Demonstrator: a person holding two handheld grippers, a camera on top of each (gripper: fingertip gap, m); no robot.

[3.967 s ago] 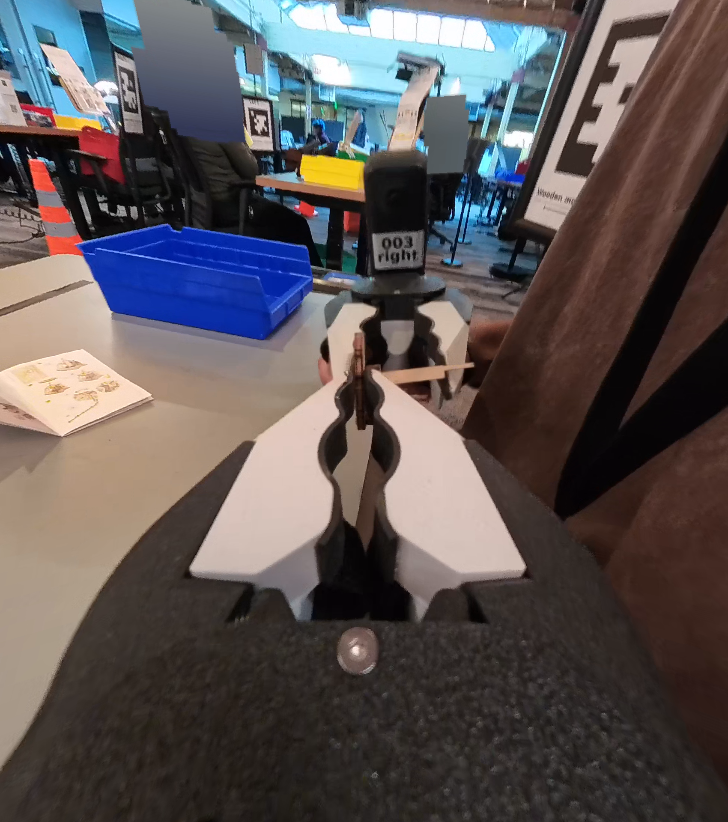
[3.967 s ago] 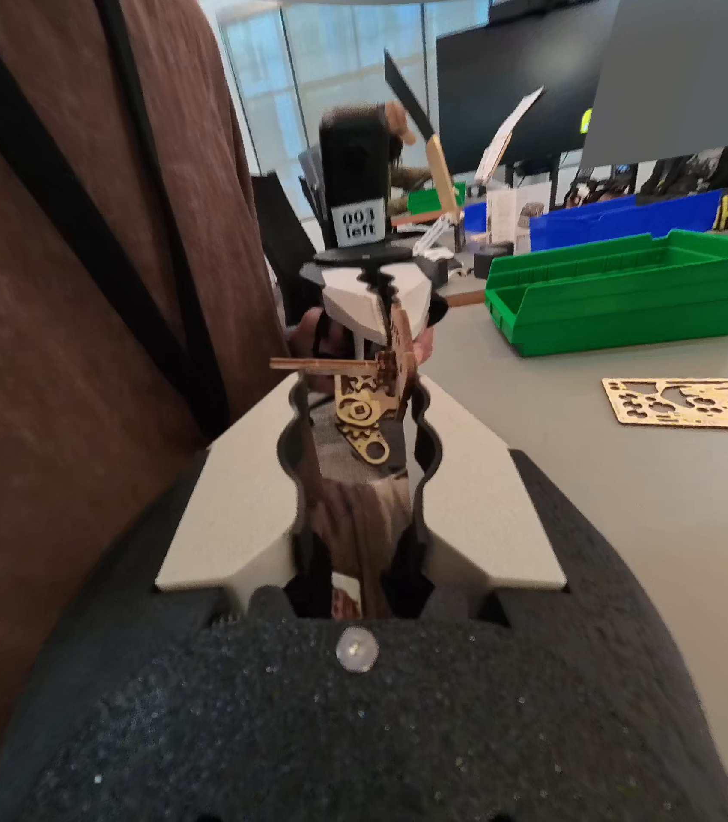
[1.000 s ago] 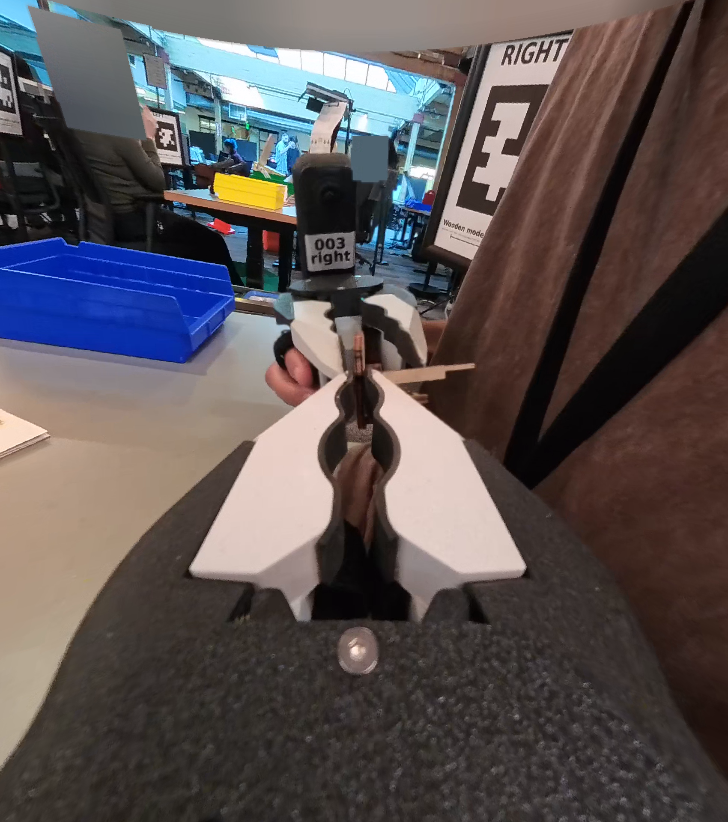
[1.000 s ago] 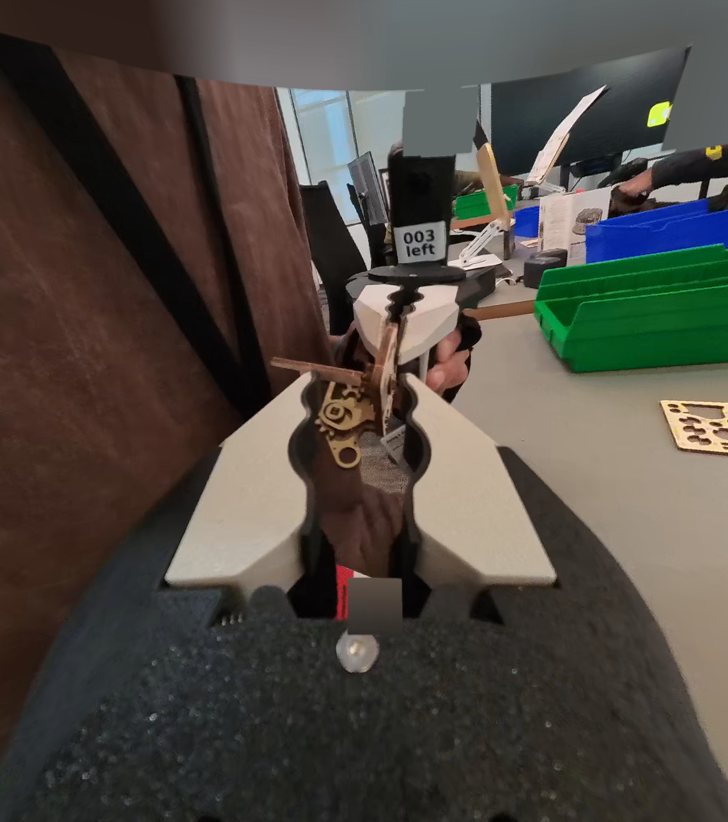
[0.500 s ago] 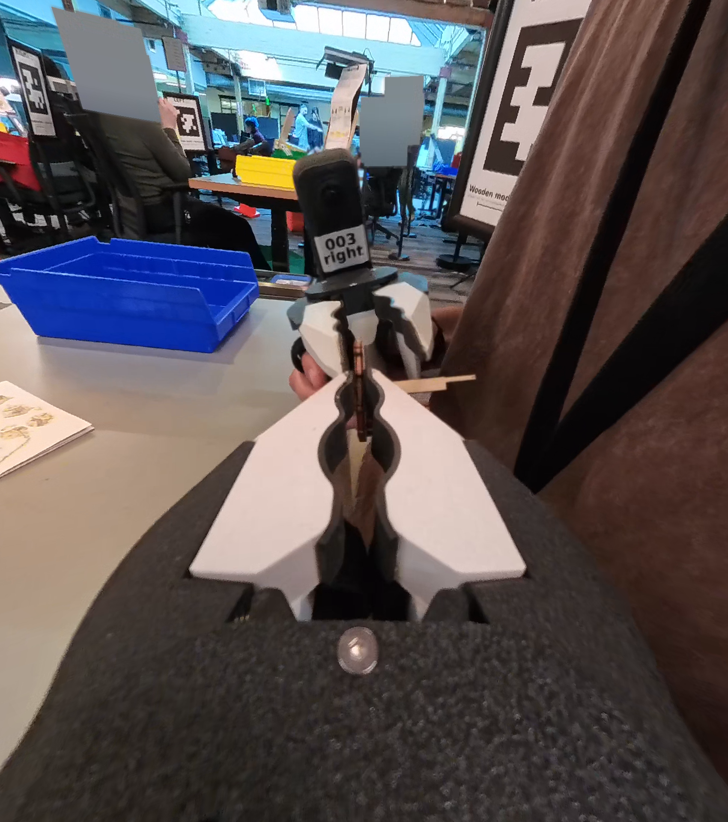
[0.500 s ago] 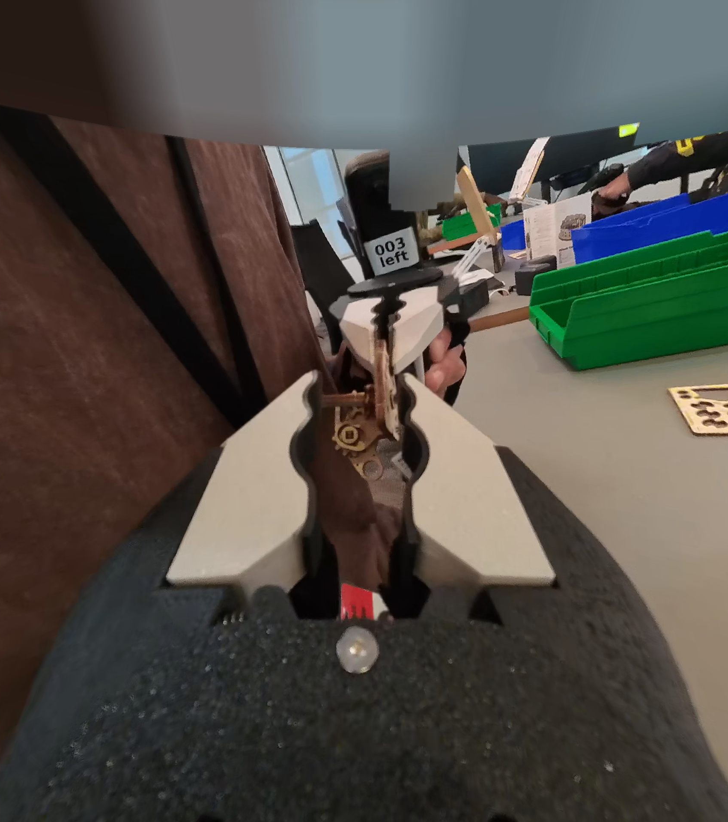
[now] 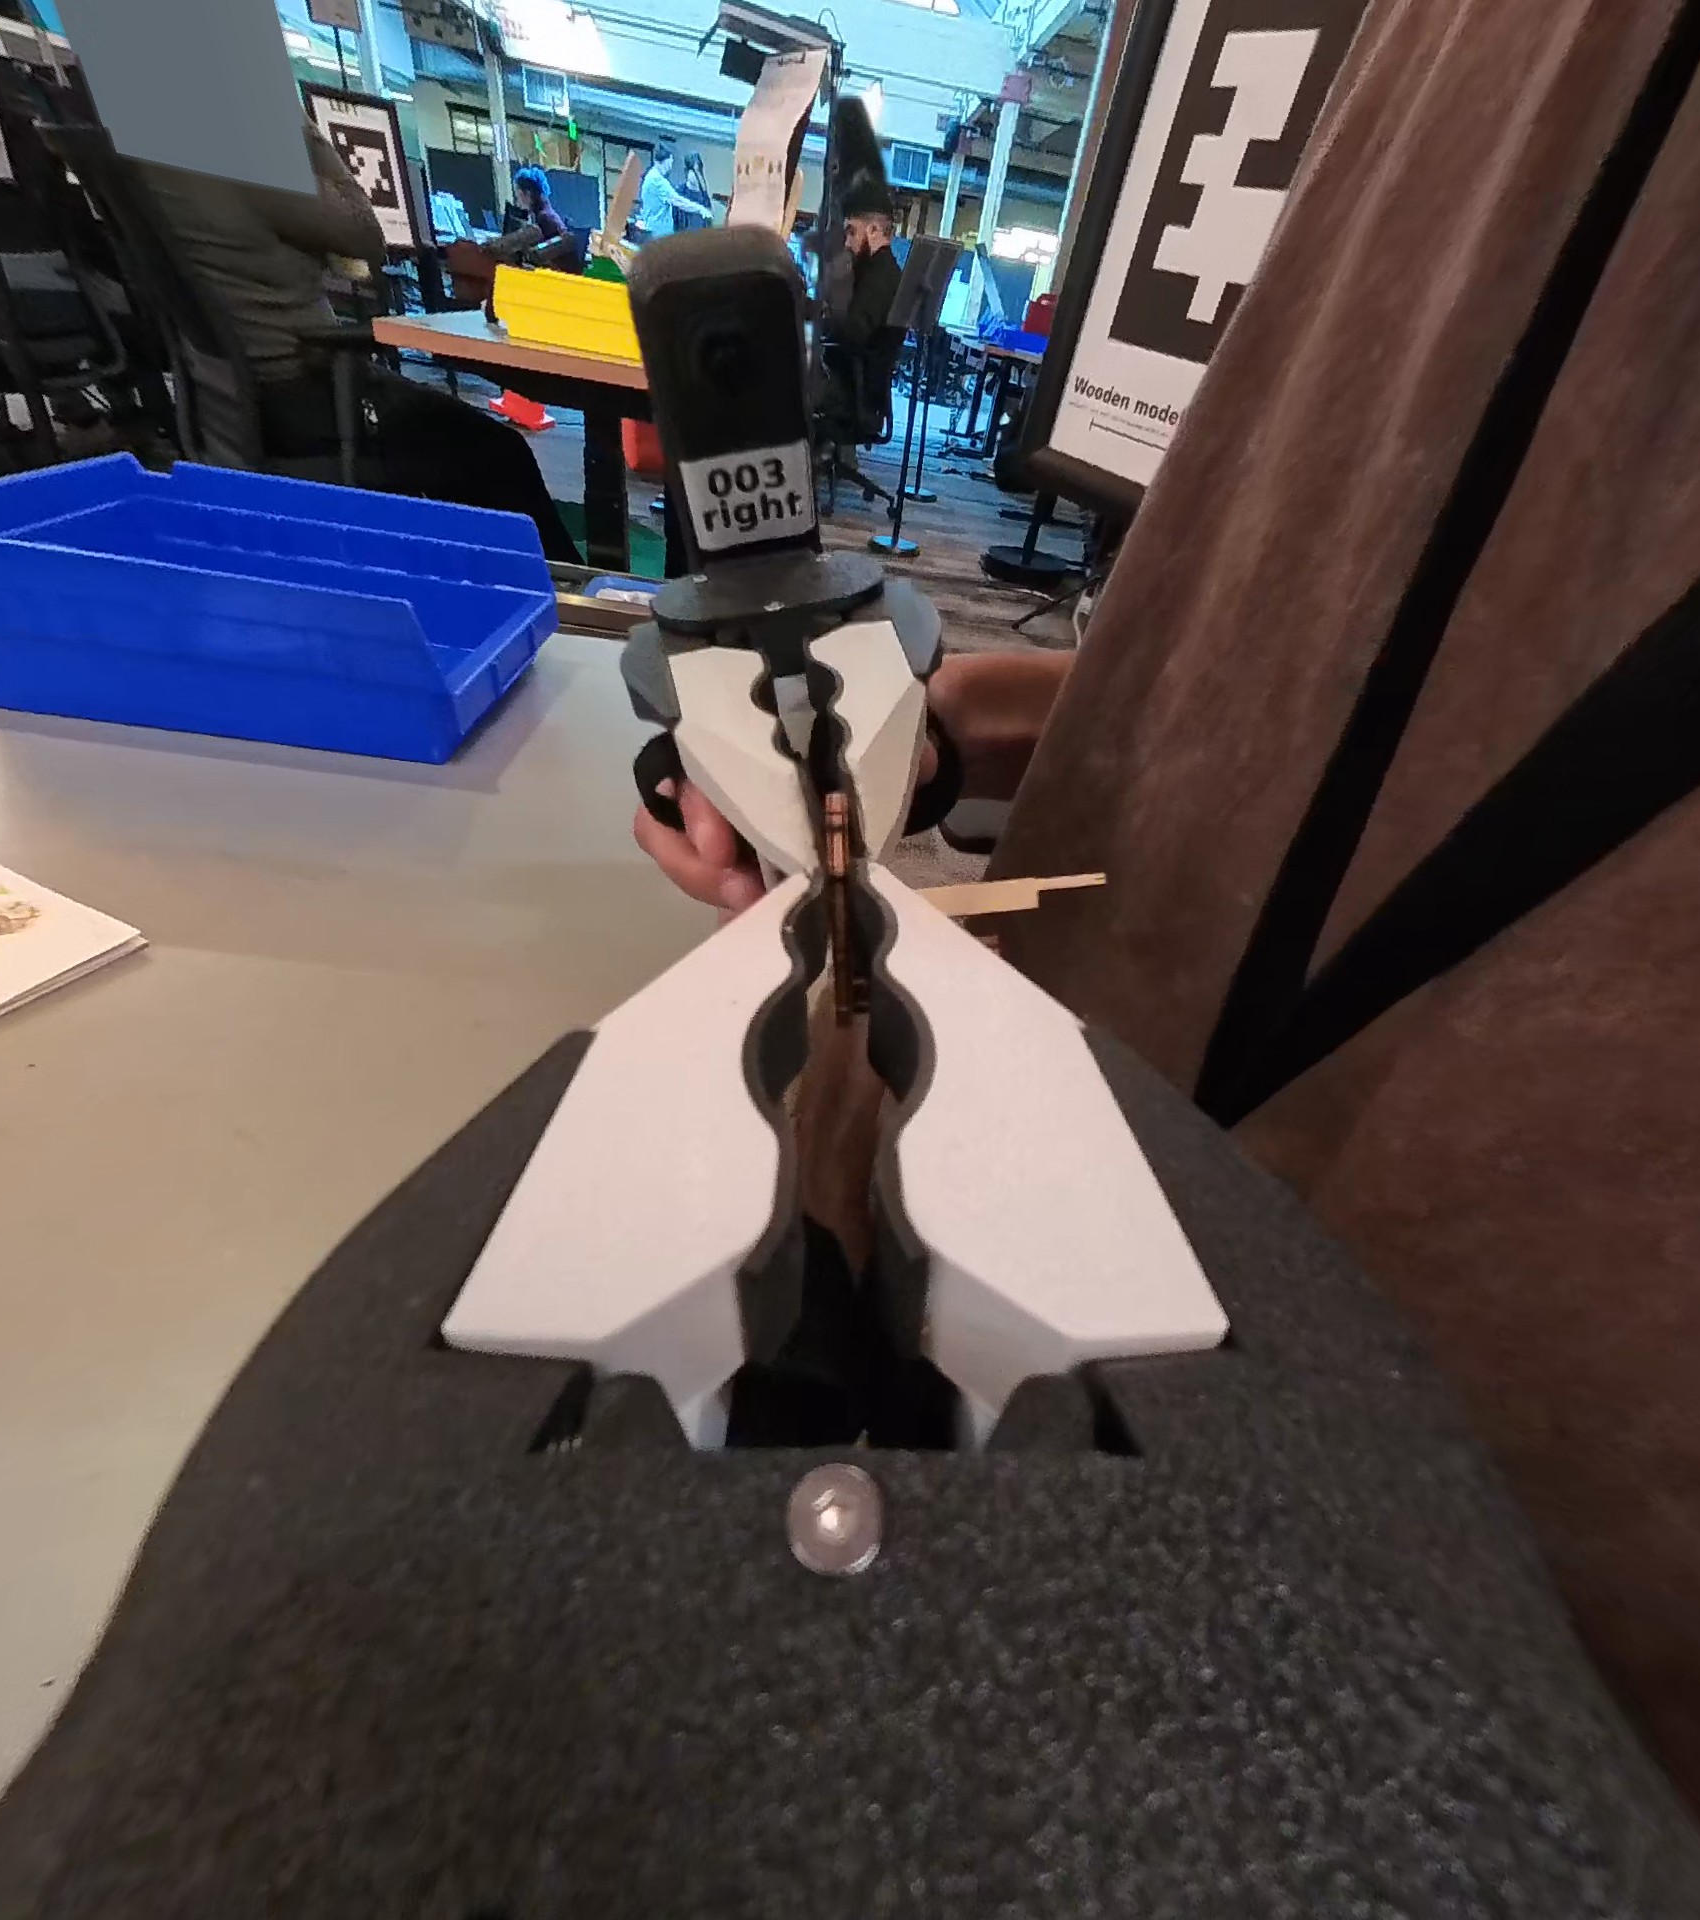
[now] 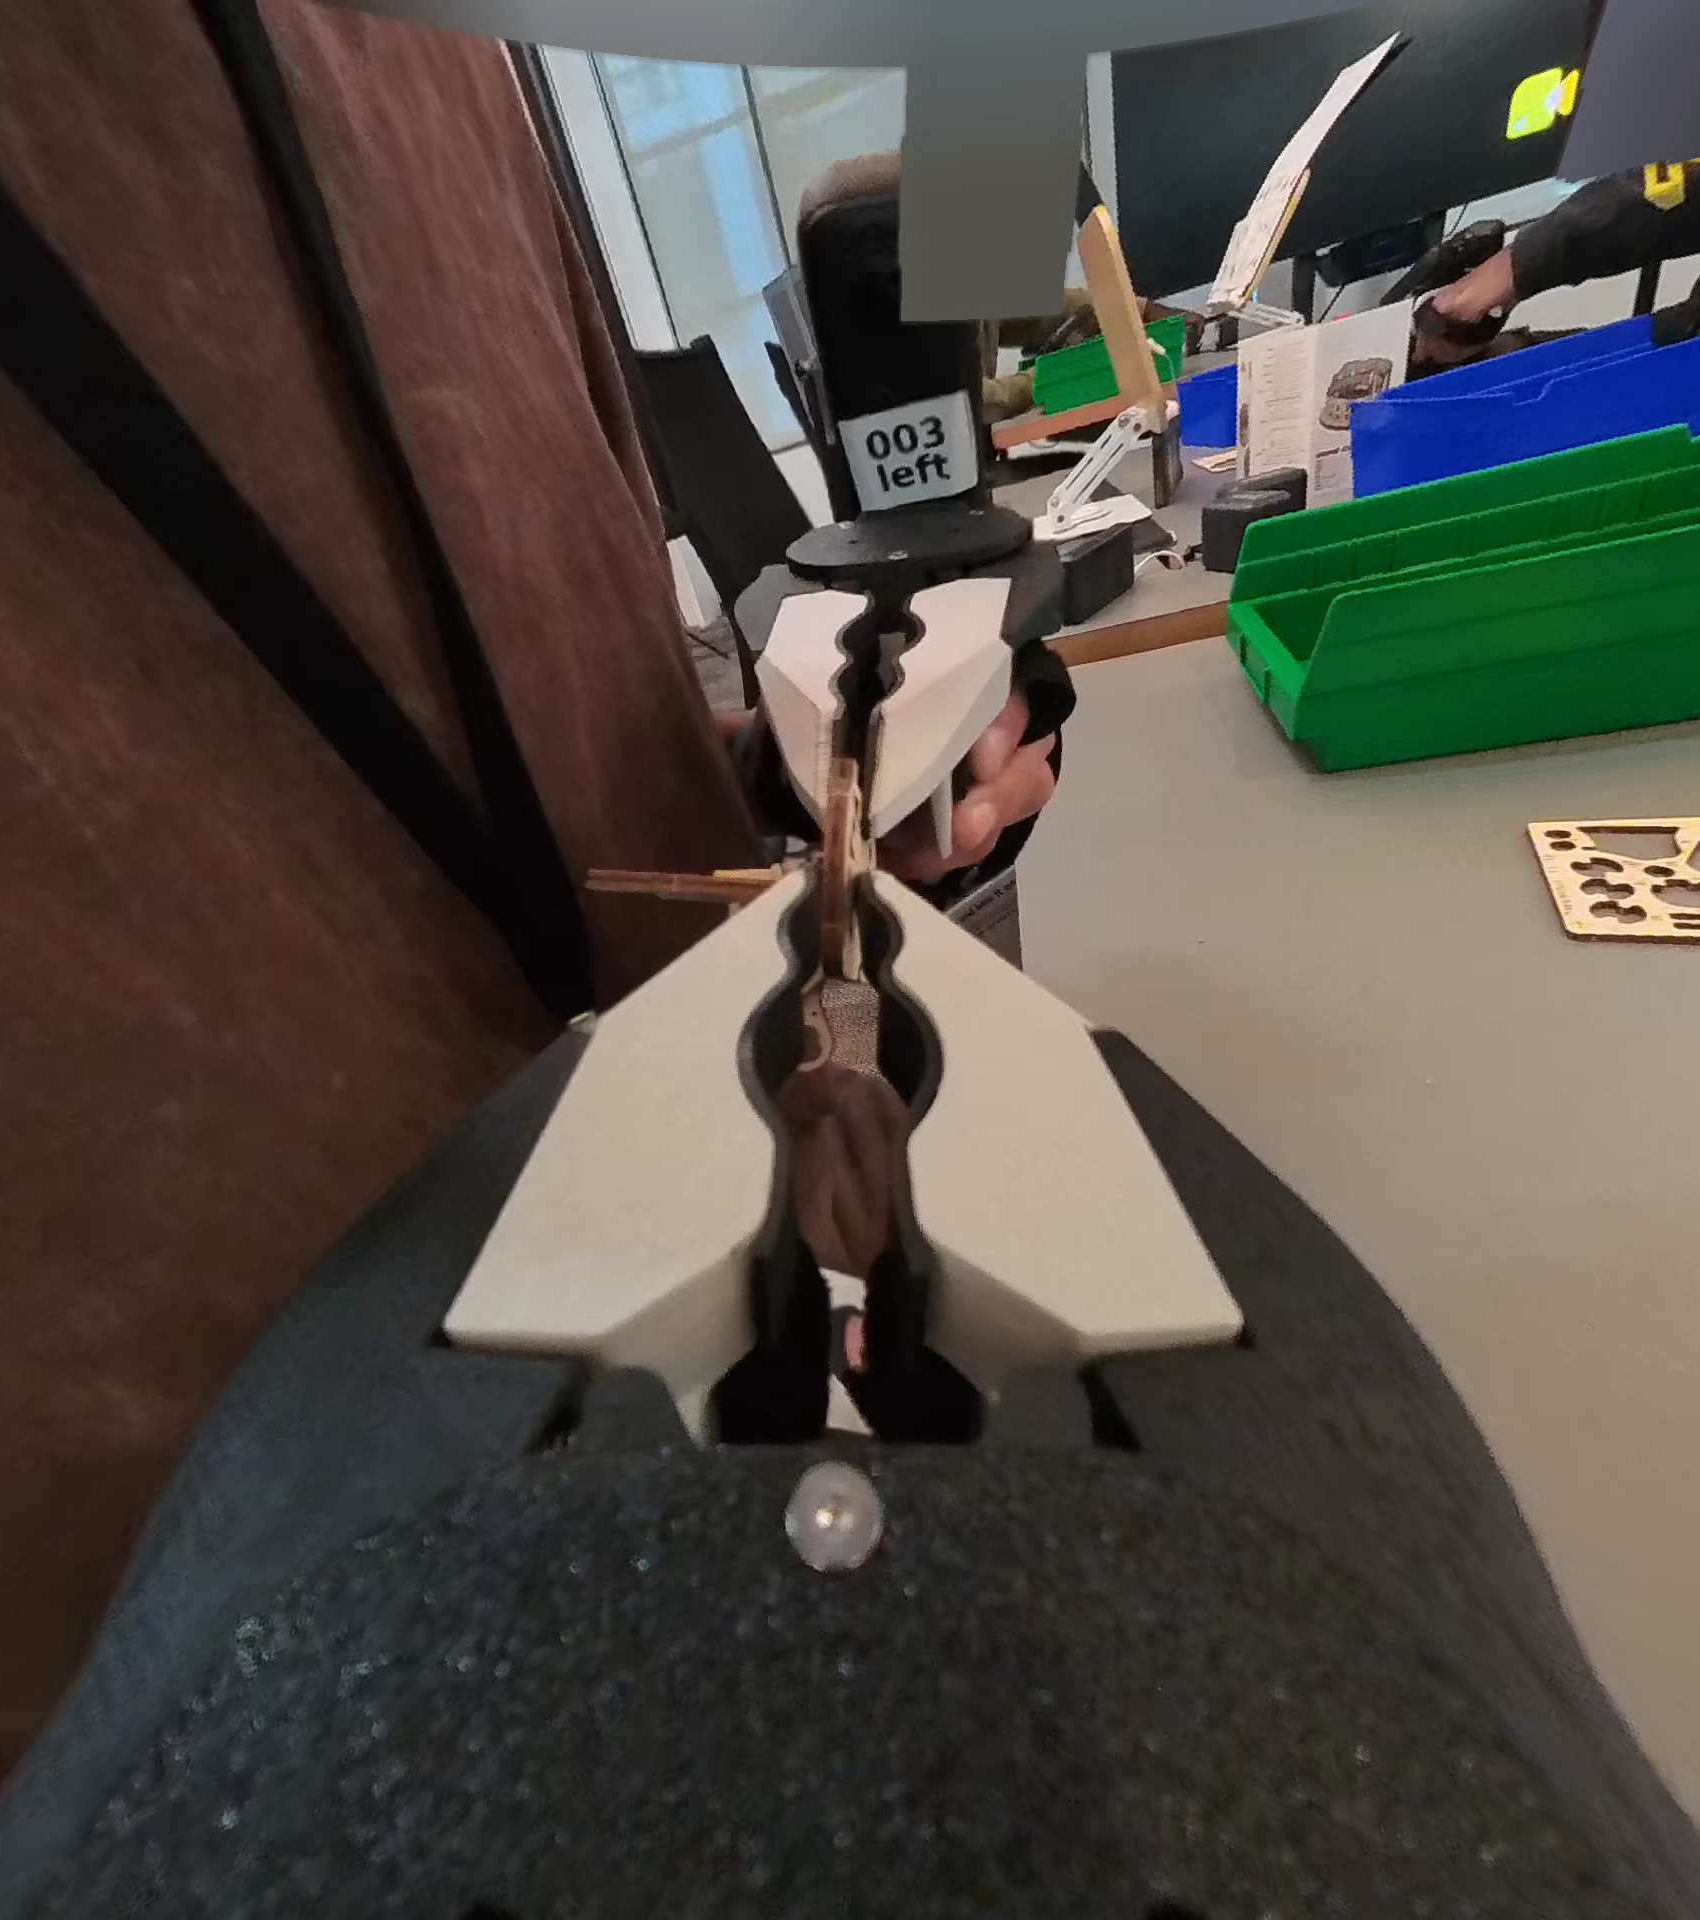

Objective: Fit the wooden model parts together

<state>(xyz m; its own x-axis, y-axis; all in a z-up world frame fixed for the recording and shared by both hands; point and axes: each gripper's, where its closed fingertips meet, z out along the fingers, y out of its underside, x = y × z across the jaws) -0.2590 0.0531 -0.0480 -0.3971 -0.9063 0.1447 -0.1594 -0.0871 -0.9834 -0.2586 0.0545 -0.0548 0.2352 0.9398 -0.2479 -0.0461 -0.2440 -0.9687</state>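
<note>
the left tongs (image 7: 833, 904) pinch the wooden model (image 7: 838, 914) edge-on. the right tongs (image 8: 838, 904) clamp it too, tip to tip above the surface (image 7: 202, 1091).

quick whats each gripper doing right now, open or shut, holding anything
Left gripper: shut on the wooden model part, seen edge-on between its tips.
Right gripper: shut on the same wooden model part, tip to tip with the left.

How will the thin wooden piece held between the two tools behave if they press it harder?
The wooden piece looks like thin flat plywood, so probably light and stiff edgewise. Gripped by the right tool and left tool, it may snap if twisted. Its side stick seems fragile.
</note>
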